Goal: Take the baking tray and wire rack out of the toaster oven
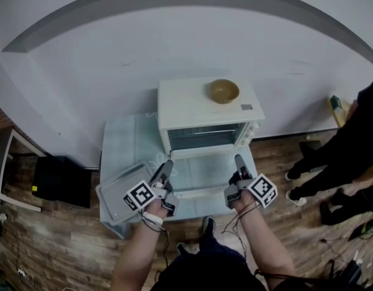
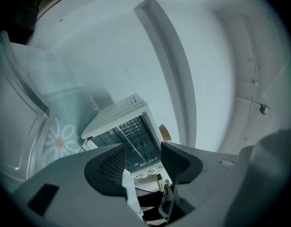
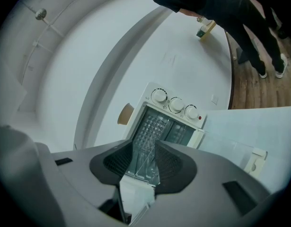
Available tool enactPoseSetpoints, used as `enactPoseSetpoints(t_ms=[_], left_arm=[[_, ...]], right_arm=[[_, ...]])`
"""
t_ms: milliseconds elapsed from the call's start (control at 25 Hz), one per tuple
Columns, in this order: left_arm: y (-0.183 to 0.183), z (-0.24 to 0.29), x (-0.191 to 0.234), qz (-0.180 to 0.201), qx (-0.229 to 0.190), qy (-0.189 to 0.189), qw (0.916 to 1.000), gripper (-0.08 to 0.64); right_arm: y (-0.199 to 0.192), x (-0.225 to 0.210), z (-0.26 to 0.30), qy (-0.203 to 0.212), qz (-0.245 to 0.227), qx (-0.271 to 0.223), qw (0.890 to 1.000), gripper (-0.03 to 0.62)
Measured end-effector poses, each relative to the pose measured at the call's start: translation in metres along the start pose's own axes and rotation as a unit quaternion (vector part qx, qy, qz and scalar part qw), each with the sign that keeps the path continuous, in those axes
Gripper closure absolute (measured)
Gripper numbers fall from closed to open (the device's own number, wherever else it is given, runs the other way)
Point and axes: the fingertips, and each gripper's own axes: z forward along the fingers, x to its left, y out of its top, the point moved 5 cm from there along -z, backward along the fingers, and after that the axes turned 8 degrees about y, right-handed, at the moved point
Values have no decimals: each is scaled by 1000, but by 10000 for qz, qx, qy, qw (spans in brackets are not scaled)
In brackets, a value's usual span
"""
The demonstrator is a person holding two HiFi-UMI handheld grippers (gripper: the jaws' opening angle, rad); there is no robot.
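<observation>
Already the baking tray [image 1: 116,193] lies at the tabletop's [image 1: 122,138] front-left corner; wire rack [image 3: 152,129] sits inside the toaster oven [image 1: 192,111]; left gripper [image 2: 143,148] and right gripper [image 3: 144,145] both partly open, empty; enter level, pinch the rack's front bar evenly.

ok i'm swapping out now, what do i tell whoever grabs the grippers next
Left gripper: open, empty, over the left side of the open oven door.
Right gripper: open, empty, at the door's right side.
Tray: out, on the table left of the oven.
Rack: looks to be inside the oven.
Left to do: pull the rack out.
</observation>
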Motion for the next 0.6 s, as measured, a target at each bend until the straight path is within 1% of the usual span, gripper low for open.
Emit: enactPoseSetpoints(t_ms=[160, 320, 440, 600], left_arm=[[-5, 25, 3, -95, -6, 189, 9998, 341], [-4, 54, 6, 21, -87, 172, 9998, 345], [-5, 73, 14, -31, -97, 329, 9994, 351], [-8, 98, 21, -100, -124, 447, 9989, 354]], right_arm=[[8, -14, 23, -29, 120, 111, 9999, 442], [18, -29, 48, -97, 192, 216, 9995, 442], [25, -41, 68, -82, 202, 277, 9994, 446], [32, -57, 91, -126, 235, 345, 9990, 450]])
